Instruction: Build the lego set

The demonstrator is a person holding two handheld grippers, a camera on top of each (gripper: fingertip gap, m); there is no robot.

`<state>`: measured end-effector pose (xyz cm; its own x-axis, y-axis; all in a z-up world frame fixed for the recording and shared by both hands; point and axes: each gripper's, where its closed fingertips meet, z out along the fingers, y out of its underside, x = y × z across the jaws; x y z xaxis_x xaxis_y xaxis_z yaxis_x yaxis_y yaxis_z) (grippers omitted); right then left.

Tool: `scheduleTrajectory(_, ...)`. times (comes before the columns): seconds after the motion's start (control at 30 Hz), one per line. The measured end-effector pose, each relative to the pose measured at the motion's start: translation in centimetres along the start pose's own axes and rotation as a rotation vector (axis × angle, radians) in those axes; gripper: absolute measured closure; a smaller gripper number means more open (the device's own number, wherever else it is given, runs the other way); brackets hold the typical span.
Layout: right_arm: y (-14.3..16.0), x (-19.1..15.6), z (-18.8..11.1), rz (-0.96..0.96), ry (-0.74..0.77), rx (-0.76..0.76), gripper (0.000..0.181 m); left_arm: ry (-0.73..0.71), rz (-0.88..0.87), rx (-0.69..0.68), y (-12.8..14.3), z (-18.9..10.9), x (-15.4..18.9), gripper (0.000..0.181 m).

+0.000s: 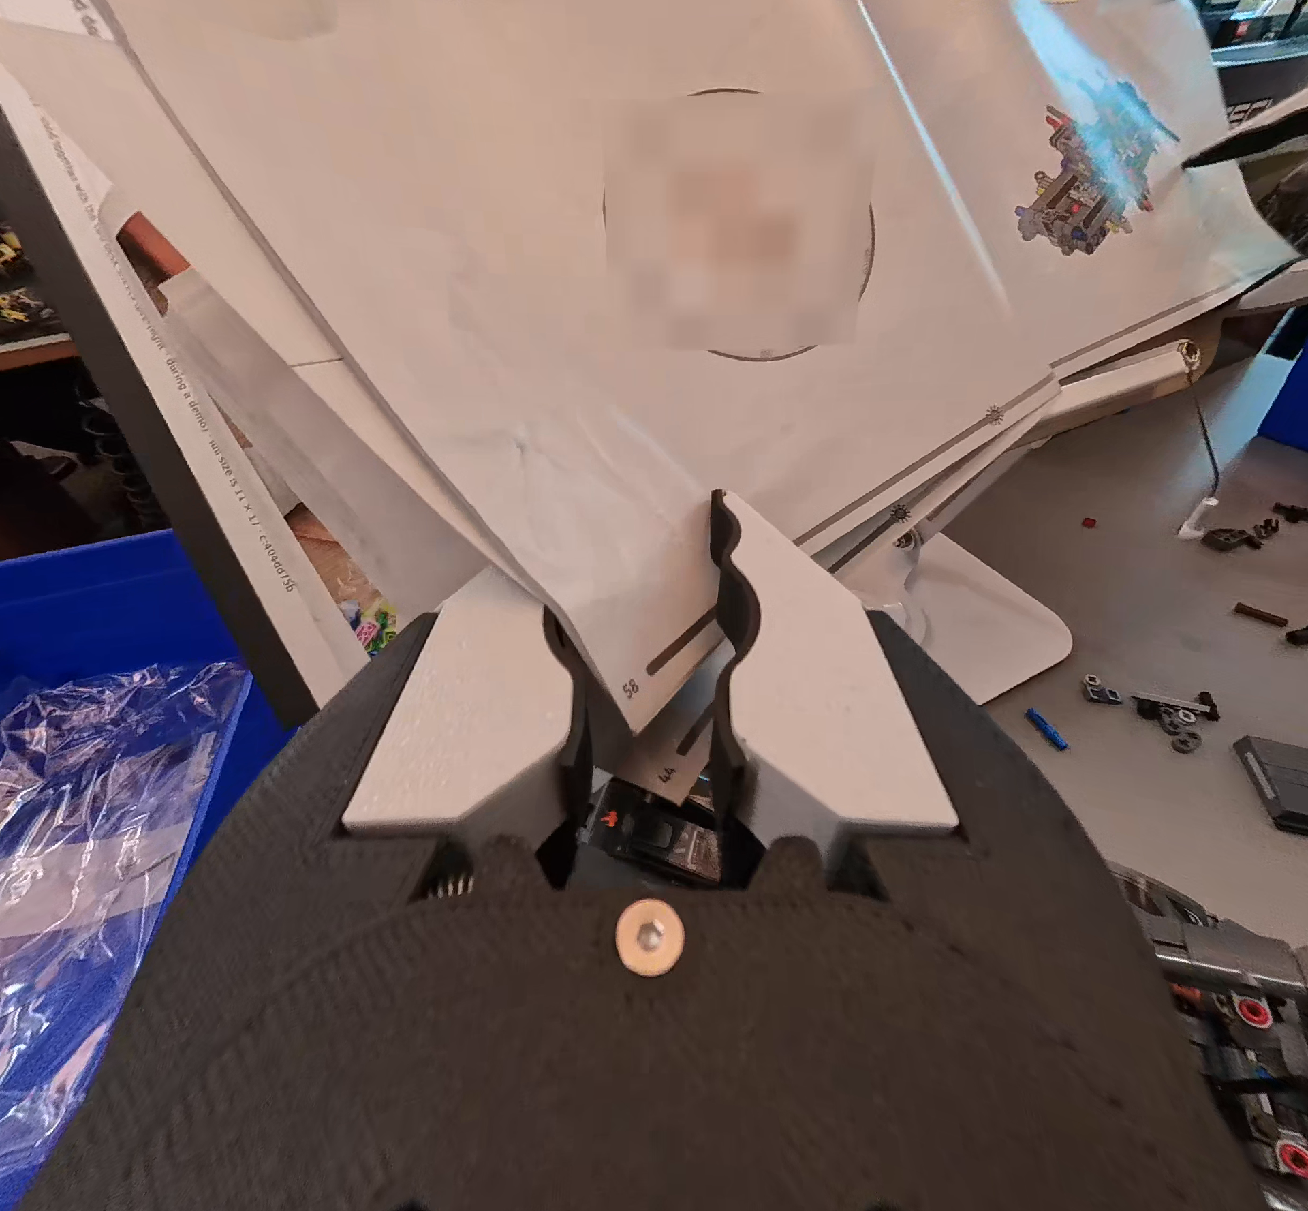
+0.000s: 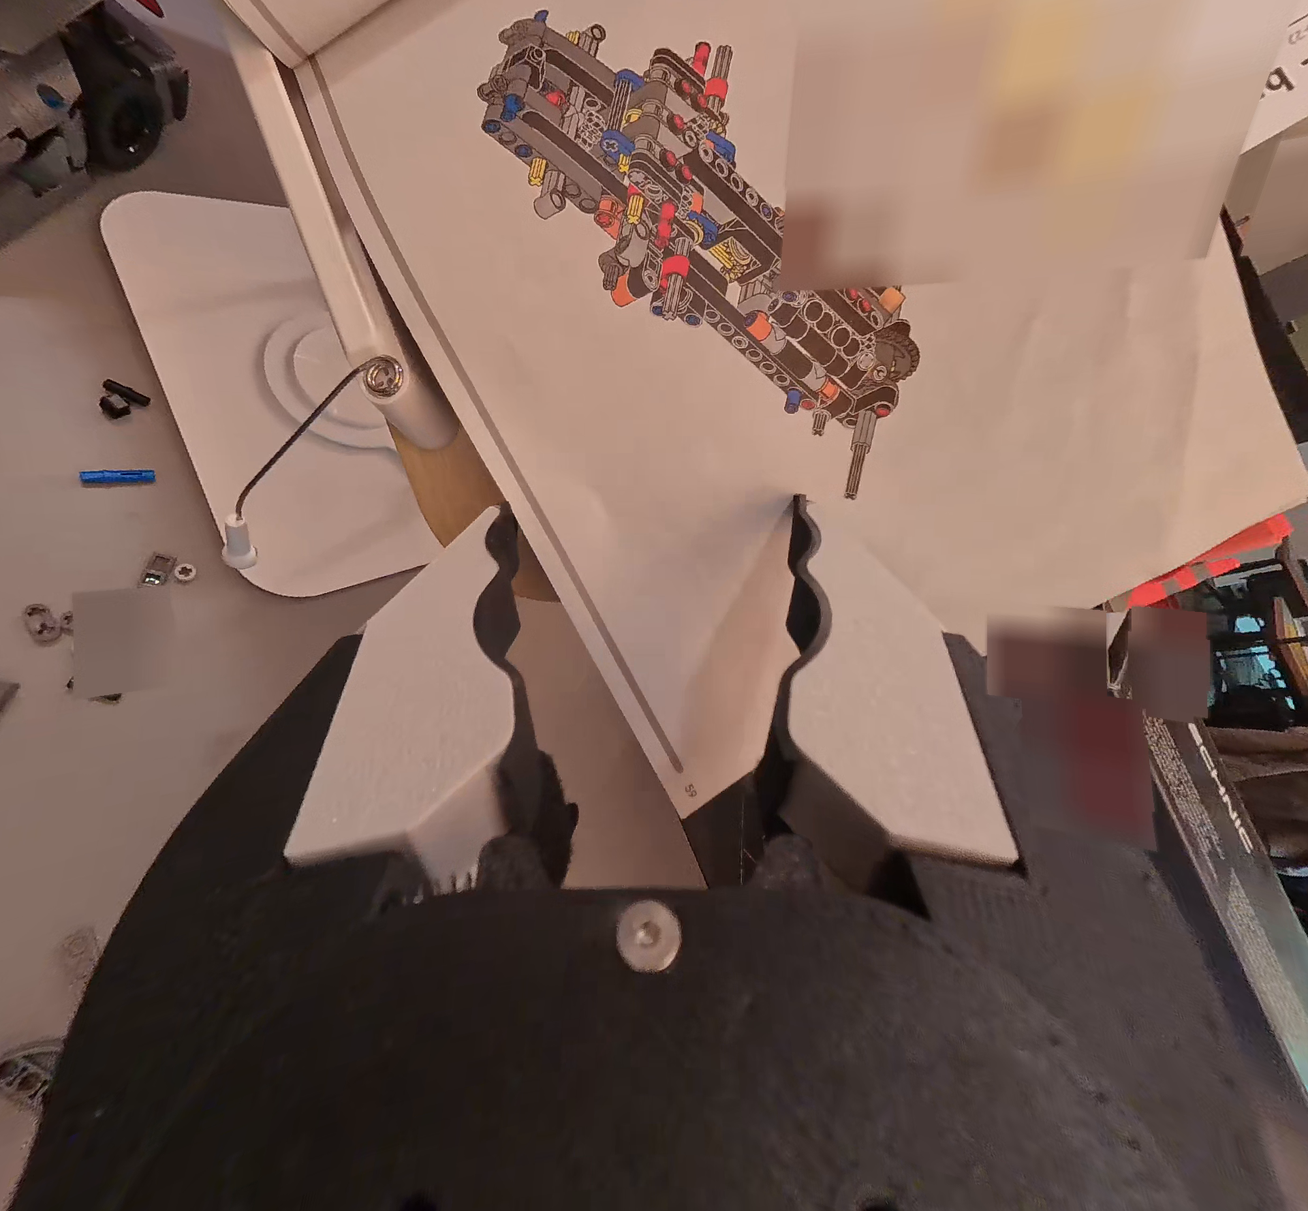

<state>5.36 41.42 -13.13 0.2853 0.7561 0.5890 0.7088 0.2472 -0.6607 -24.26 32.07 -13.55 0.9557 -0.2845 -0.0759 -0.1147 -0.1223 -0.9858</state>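
My left gripper (image 1: 655, 618), white fingers on a black printed body, has its jaws narrowed onto the lower corner of a curled white page of the instruction booklet (image 1: 495, 242), and the sheet bows upward between the fingers. A second page corner sits just behind it, lower in the gap. The booklet leans on a white metal book stand (image 1: 991, 618) on the grey table (image 1: 1132, 575).

My right gripper (image 2: 651, 525) has its jaws spread wide, with the bottom corner of the facing page (image 2: 637, 469) (the one printed with a grey, black, red and blue assembly drawing) lying between the fingers; I cannot tell whether either finger touches it.

Small loose lego parts lie on the table, among them a blue pin (image 2: 117, 476). A blue plastic bin (image 1: 106, 610) holding crumpled clear bags sits left of the stand.
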Motion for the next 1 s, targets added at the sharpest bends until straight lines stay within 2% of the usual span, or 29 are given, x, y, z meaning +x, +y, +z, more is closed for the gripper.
scheduleTrajectory(0.03,0.0,0.0,0.0,0.000,0.001,-0.001,0.106,0.000,-0.002,0.001,0.0,0.0,-0.1,0.153)
scheduleTrajectory(0.4,0.3,-0.7,-0.5,-0.005,-0.063,-0.001,0.135,0.007,0.013,-0.007,0.3,0.1,-0.3,0.154)
scheduleTrajectory(0.5,0.5,-1.2,-0.6,-0.007,-0.096,-0.013,0.151,0.004,0.013,-0.006,0.2,0.0,-0.4,0.154)
scheduleTrajectory(0.77,0.6,-2.0,-0.8,-0.018,-0.147,-0.033,0.176,0.000,0.014,-0.006,0.2,0.0,-0.6,0.154)
scheduleTrajectory(1.0,0.0,-1.9,-1.4,-0.052,-0.138,-0.025,0.181,-0.029,0.017,0.008,-0.2,-0.4,-1.3,0.151)
